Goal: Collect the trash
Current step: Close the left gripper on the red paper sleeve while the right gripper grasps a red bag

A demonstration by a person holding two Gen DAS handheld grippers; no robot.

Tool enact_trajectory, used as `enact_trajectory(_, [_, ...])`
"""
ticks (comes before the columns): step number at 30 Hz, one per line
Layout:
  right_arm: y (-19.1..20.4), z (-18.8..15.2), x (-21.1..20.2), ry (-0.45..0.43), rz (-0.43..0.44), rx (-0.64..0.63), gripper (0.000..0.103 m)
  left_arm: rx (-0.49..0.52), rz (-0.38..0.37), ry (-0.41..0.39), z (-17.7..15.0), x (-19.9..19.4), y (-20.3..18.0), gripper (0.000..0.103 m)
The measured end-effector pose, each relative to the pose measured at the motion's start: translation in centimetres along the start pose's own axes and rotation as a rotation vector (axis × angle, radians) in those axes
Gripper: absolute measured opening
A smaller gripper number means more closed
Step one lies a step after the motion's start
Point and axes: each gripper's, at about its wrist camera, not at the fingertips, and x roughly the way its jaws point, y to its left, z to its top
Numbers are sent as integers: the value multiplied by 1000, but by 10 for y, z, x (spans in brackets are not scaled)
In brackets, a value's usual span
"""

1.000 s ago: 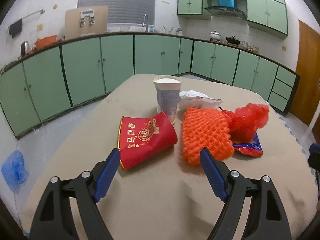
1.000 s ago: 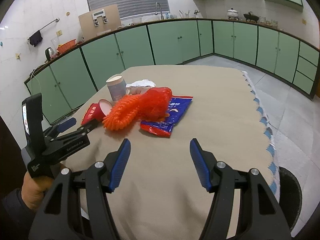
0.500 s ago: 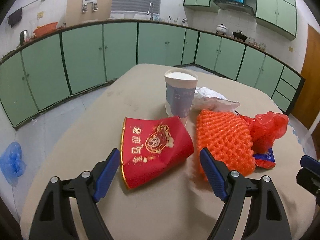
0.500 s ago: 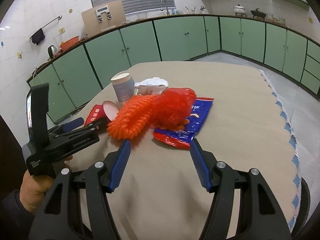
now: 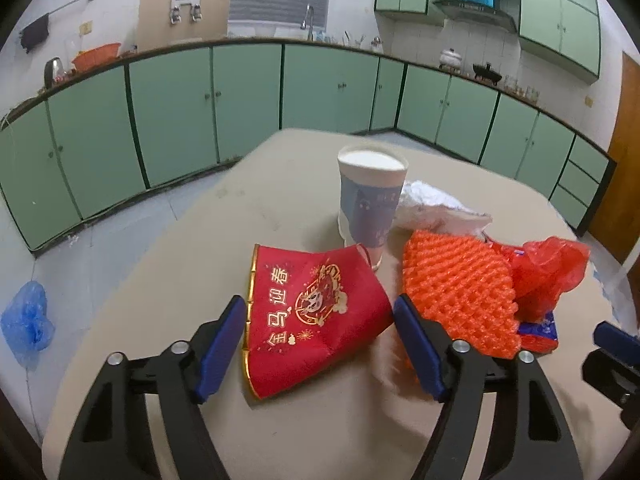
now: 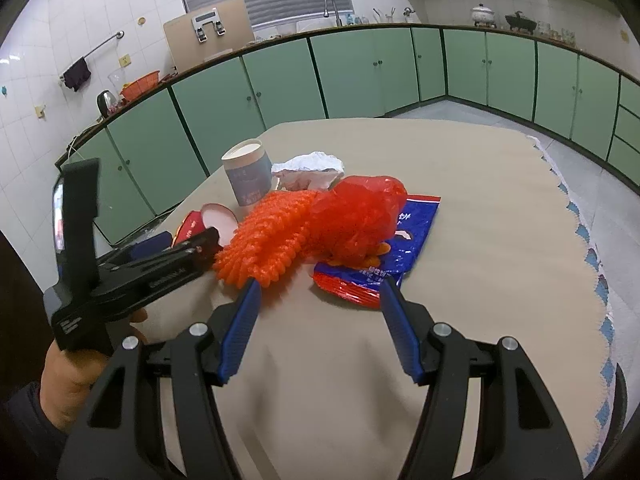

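Note:
A flattened red paper cup with gold print lies on the tan table. My left gripper straddles it and its jaws are closing, with a pad next to each side of the undented cup. To the right lie an orange foam net, a red plastic bag and a blue-and-red snack wrapper. My right gripper stands open just short of the wrapper's near edge, with nothing between its fingers. In the right wrist view the left gripper reaches in from the left, held by a hand.
An upright blue-grey paper cup and a crumpled white wrapper sit behind the trash. Green cabinets ring the room. A blue bag lies on the floor at left. The table's scalloped right edge is near.
Both grippers have come forward to the trash pile. The red cup now lies between the left jaws, which have drawn in slightly. The right jaws keep the same width.

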Motion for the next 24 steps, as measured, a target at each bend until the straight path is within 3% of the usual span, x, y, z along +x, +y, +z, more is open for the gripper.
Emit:
enact_trajectory(8, [14, 1, 7, 5, 24, -15, 59, -13, -44, -16, -6, -9, 6, 31])
enact_trajectory(9, [15, 1, 7, 7, 26, -15, 59, -13, -56, -23, -6, -10, 7, 26])
enact_trajectory(10, [15, 2, 7, 7, 27, -16, 58, -12, -63, -27, -4, -11, 8, 10])
enact_trajectory(14, [16, 2, 5, 4, 29, -18, 58, -18, -89, -32, -5, -17, 9, 0])
enact_trajectory(17, [16, 2, 5, 5, 30, -18, 58, -12, -105, -36, -4, -22, 8, 0])
enact_trajectory(18, [16, 2, 5, 5, 30, -18, 58, -12, -104, -37, -4, -24, 7, 1])
enact_trajectory(20, [18, 2, 4, 5, 31, -22, 58, -16, -100, -53, -4, -29, 7, 15])
enact_trajectory(21, [18, 2, 4, 4, 32, -23, 57, -17, -90, -63, -4, -32, 8, 37])
enact_trajectory(22, [19, 2, 4, 4, 32, -24, 57, -20, -76, -80, -5, -35, 9, 48])
enact_trajectory(24, [19, 3, 5, 5, 36, -19, 58, -17, -69, -79, -6, -35, 10, 51])
